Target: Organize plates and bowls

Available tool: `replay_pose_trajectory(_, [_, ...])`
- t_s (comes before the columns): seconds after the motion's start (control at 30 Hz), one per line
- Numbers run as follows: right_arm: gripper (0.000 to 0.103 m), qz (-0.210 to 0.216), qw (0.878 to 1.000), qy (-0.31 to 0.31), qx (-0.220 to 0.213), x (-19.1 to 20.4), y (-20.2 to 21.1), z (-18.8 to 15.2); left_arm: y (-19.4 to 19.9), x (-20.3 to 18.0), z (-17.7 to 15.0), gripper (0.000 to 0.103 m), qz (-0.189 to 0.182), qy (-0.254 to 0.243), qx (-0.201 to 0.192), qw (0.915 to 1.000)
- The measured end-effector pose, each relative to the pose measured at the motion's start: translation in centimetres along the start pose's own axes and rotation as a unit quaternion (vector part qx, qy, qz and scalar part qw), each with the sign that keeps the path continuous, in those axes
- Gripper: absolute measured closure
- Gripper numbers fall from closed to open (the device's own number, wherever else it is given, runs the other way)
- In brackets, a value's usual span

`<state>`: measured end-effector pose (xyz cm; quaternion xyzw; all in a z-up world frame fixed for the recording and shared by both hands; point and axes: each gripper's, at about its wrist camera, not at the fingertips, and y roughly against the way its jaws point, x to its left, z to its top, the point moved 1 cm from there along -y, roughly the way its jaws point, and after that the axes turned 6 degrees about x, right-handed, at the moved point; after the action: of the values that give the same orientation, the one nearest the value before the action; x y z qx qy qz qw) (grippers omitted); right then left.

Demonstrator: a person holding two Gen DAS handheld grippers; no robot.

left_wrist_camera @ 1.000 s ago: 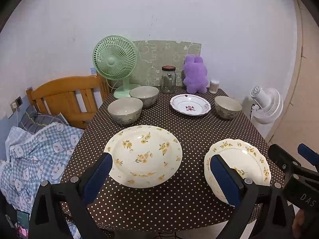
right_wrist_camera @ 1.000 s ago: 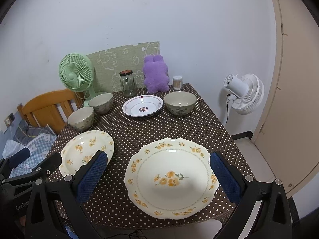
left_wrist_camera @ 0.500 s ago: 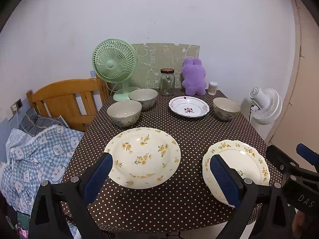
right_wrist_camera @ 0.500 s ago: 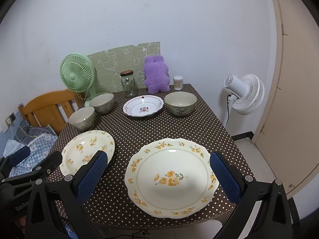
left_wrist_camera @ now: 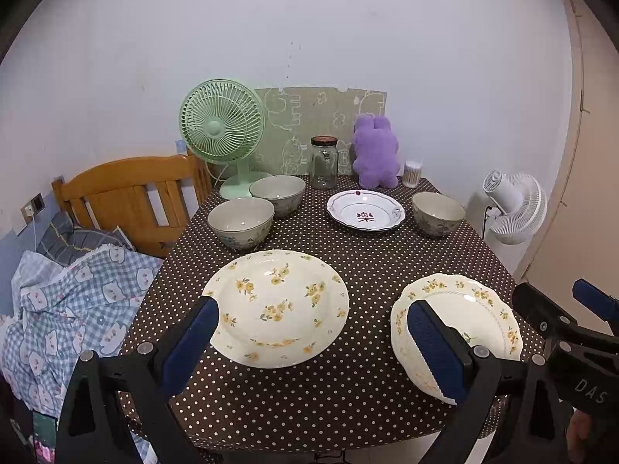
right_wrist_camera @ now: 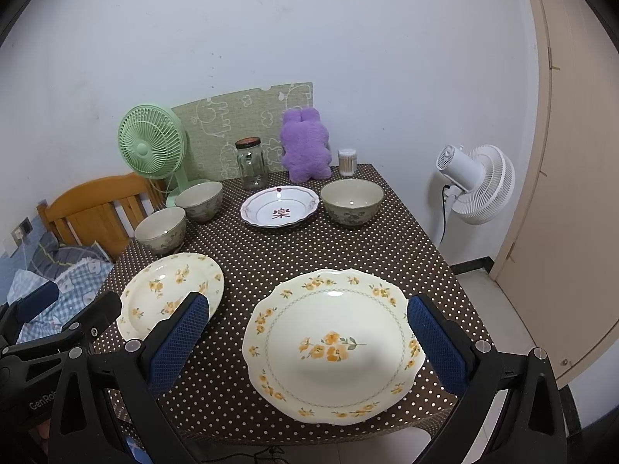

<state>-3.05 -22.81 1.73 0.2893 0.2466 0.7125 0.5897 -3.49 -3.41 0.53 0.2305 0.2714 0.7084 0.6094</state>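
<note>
Both the left gripper [left_wrist_camera: 309, 332] and the right gripper [right_wrist_camera: 307, 332] hover spread and empty above the near edge of the brown dotted table [right_wrist_camera: 247, 255]. The round cream floral plate [left_wrist_camera: 275, 306] lies near-left and the scalloped cream floral plate [right_wrist_camera: 334, 344] near-right; nothing is grasped yet, so next comes lowering to pinch a rim.

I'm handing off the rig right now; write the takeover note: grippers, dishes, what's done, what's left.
Left gripper open, empty, above the round floral plate. Right gripper open, empty, above the scalloped floral plate. Both plates sit at the near table edge. Behind them: two bowls touching at back left, the red-motif plate mid-back, a third bowl at right. Nothing is stacked. Left: stack the plates, nest the bowls.
</note>
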Motion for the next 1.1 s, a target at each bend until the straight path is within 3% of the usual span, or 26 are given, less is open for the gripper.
replay_pose_trajectory(0.7, [0.000, -0.007, 1.000, -0.008, -0.001, 1.4, -0.7, 0.5, -1.1, 1.0, 1.0, 0.008, -0.006, -0.016, 0.002, 0.9998])
replay_pose_trajectory(1.1, [0.002, -0.047, 0.998, -0.031, 0.024, 3.1, -1.9, 1.4, -3.5, 2.3, 2.5, 0.010, -0.048, -0.029, 0.030, 0.9980])
